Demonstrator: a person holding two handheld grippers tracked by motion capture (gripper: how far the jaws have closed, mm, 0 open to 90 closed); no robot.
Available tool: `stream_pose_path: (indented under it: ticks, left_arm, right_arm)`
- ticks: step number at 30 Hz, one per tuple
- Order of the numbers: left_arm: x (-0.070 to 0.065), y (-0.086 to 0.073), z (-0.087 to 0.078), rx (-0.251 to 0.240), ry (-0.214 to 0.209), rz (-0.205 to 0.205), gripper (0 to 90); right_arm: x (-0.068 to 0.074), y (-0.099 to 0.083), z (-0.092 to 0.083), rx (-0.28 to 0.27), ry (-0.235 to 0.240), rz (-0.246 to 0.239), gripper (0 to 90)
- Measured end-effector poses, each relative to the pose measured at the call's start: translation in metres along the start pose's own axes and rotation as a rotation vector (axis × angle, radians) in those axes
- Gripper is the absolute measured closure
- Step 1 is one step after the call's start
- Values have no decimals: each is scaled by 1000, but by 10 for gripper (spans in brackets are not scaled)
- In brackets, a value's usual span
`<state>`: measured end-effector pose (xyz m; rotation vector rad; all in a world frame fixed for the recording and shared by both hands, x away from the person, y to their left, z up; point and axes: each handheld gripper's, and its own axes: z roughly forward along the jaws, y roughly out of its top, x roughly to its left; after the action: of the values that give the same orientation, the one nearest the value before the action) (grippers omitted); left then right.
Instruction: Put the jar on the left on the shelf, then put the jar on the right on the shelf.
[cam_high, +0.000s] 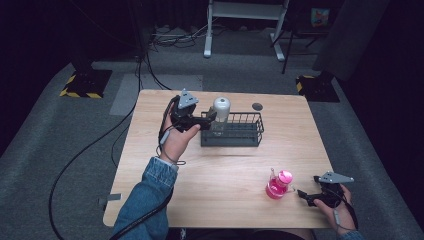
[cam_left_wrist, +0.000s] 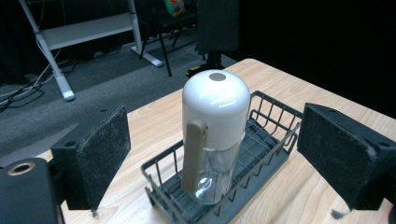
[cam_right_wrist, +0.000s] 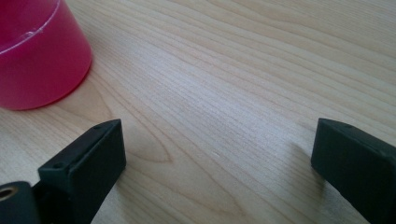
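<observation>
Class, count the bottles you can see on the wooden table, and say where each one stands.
2. A white-capped clear bottle stands upright in the left end of the black wire basket; a pink plastic bottle stands on the table's near right part.

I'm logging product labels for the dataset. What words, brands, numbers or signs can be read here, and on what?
None can be read.
White-capped clear bottle in the black wire basket: no print shows.
Pink plastic bottle: no label shows.
Colourful item on the far floor: too blurred.
</observation>
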<state>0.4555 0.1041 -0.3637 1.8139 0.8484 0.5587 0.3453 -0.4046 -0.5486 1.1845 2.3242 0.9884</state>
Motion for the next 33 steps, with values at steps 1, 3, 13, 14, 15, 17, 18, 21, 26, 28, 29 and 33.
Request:
stream_pose_path:
  ticks: [1,3,13,14,15,17,18,21,26,28,29,33]
  left_arm:
    - [0,-1,-5,-1,4,1,97]
    - [0,-3,-11,-2,10,2,97]
    - [4,-18,-43,-3,43,-9,97]
    - [4,-21,-46,-2,46,-11,97]
    - [4,-22,-48,-5,49,-16,97]
    - [6,-27,-53,1,56,-20,97]
    - [7,-29,-55,0,60,-22,97]
    - [9,-36,-61,6,70,-28,97]
    - [11,-46,-71,10,83,-36,97]
    - [11,-50,-74,12,88,-38,97]
    - [11,-51,-75,11,90,-41,97]
    - [12,-60,-81,19,97,-46,97]
  right_arm:
    - [0,0,0,0,0,0,29]
    - [0,0,0,0,0,0,29]
    - [0,0,0,0,0,0,29]
    - [0,0,0,0,0,0,29]
    - [0,0,0,0,0,0,29]
    - [0,0,0,0,0,0,29]
    - [0,0,0,0,0,0,29]
    - [0,0,0,0,0,0,29]
    - [0,0,0,0,0,0,29]
    - [0,0,0,0,0,0,29]
    - [0,0,0,0,0,0,29]
    - [0,0,0,0,0,0,29]
